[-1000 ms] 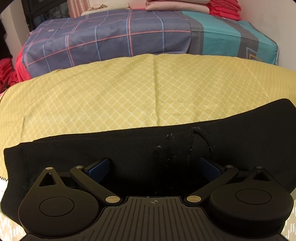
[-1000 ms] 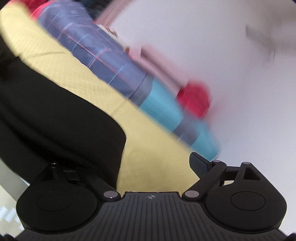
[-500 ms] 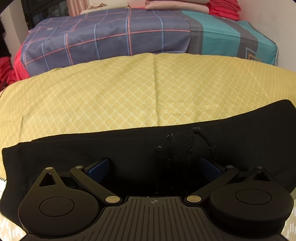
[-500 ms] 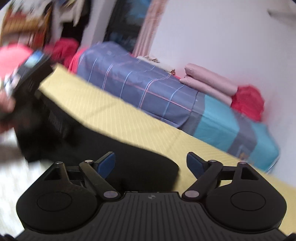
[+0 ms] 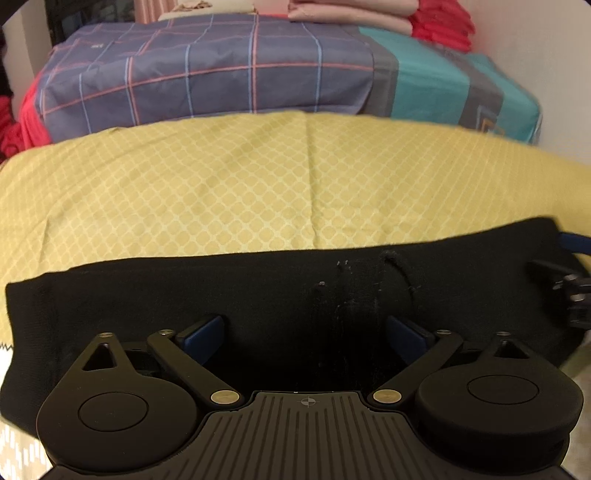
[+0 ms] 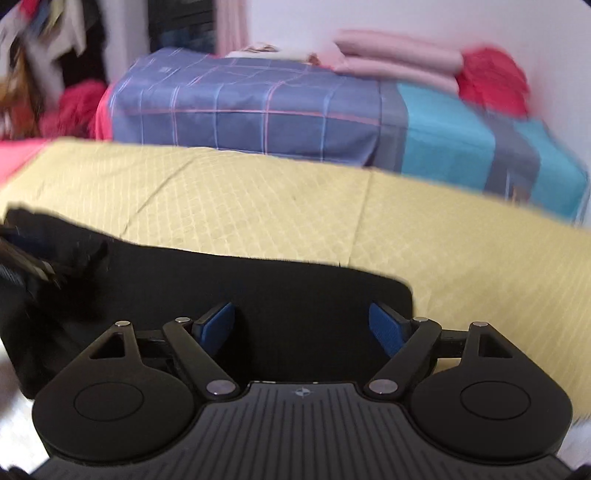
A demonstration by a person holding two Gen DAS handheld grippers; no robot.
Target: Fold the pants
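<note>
Lying flat: black pants [image 5: 280, 295], spread as a long dark band across the near part of a yellow patterned cloth [image 5: 258, 184], their far edge running side to side.
Left gripper [image 5: 304, 338]: low over the middle of the pants, blue-padded fingers [image 5: 205, 332] spread wide with dark fabric showing between them; nothing is pinched.
Right gripper [image 6: 303, 326]: over the squared-off right end of the pants [image 6: 295, 295], blue pads [image 6: 384, 325] held wide apart, dark fabric filling the gap between them; whether the tips touch the cloth cannot be told.
Cross view: at the right edge of the left wrist view, the tip of the right gripper [image 5: 570, 266] shows at the end of the pants; at the left edge of the right wrist view, a blurred dark shape is probably the left gripper [image 6: 22, 258].
Fabric detail: a loose thread or cord [image 5: 397, 266] lies curled on the pants near the middle.
Background: a bed covered in a blue plaid and teal sheet [image 5: 221, 74] stands beyond the yellow cloth [image 6: 295, 206]; folded pink linen [image 5: 343, 14] and red linen [image 5: 441, 18] are stacked on its far side against the wall.
Picture quality: the right wrist view is blurred by motion, most at its edges.
</note>
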